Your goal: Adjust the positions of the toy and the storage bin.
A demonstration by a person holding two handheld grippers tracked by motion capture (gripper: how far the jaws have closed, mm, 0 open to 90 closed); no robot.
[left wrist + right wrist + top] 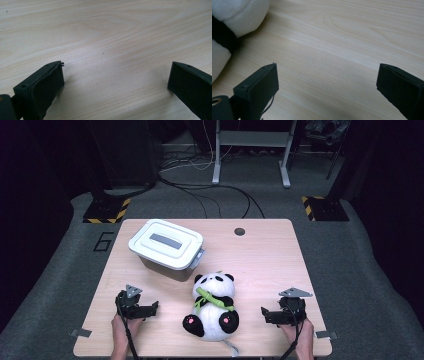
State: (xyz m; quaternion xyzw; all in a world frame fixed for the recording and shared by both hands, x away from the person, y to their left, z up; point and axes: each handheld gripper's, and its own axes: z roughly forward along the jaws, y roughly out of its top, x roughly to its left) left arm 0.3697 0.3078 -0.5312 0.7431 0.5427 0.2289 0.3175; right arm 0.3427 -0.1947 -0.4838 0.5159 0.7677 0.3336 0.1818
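Two claws, the left claw (154, 306) and right claw (265, 314), rest spread wide at nine and three o'clock of the black-and-white plush panda (214, 306), flanking it on the pale wooden table (270, 265), probably ready to close in.

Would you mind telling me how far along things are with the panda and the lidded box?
Nothing looks done yet: the plush panda lies on the table, and the storage box has its lid on. Nothing is in hand; the left gripper and right gripper rest open either side. Any handling remains.
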